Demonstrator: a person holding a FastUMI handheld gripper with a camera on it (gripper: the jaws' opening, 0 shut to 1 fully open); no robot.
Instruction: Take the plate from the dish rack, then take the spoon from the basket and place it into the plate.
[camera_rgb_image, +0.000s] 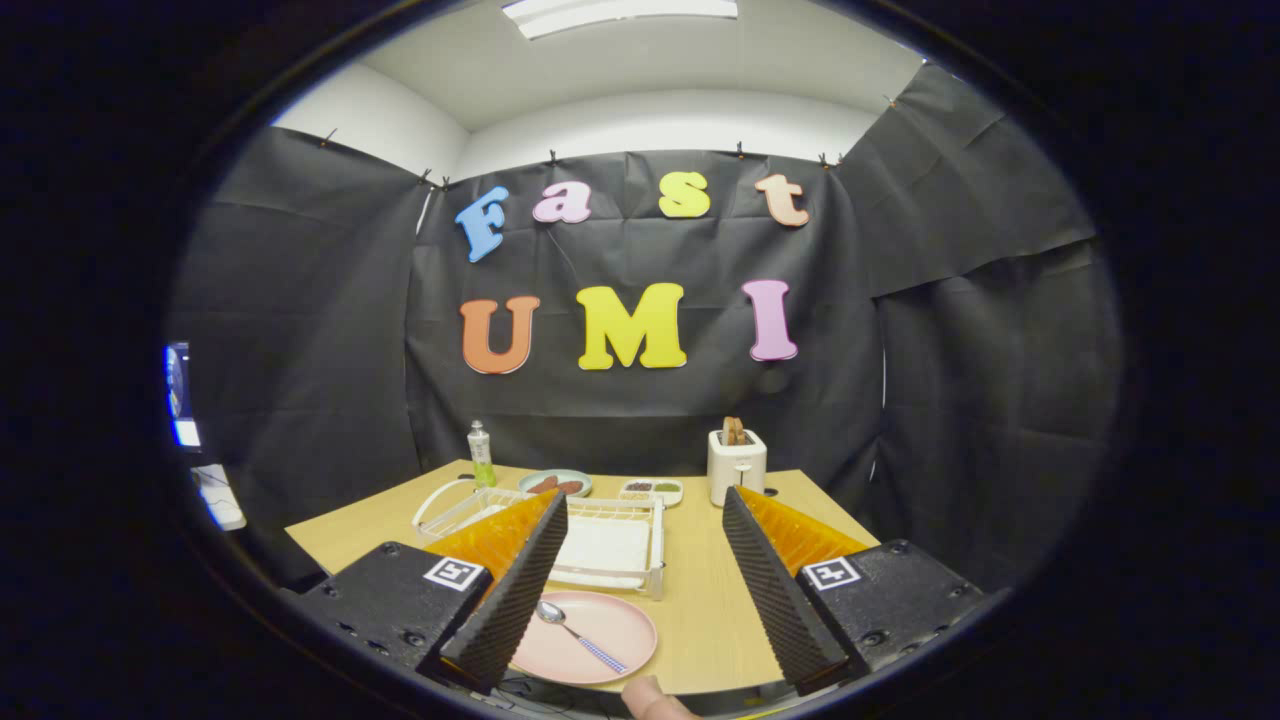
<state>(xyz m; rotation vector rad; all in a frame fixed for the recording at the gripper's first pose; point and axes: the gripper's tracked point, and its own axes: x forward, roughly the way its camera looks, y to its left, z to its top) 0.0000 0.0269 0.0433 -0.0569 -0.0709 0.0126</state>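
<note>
Small metal spoon (578, 631) already lies in the round pink plate (620, 610) by the worktop's near edge, jaws wide open, empty.

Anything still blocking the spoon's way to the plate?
No. The spoon already lies in the plate, just ahead of the dish rack. The gripper has its fingers open and holds nothing.
</note>
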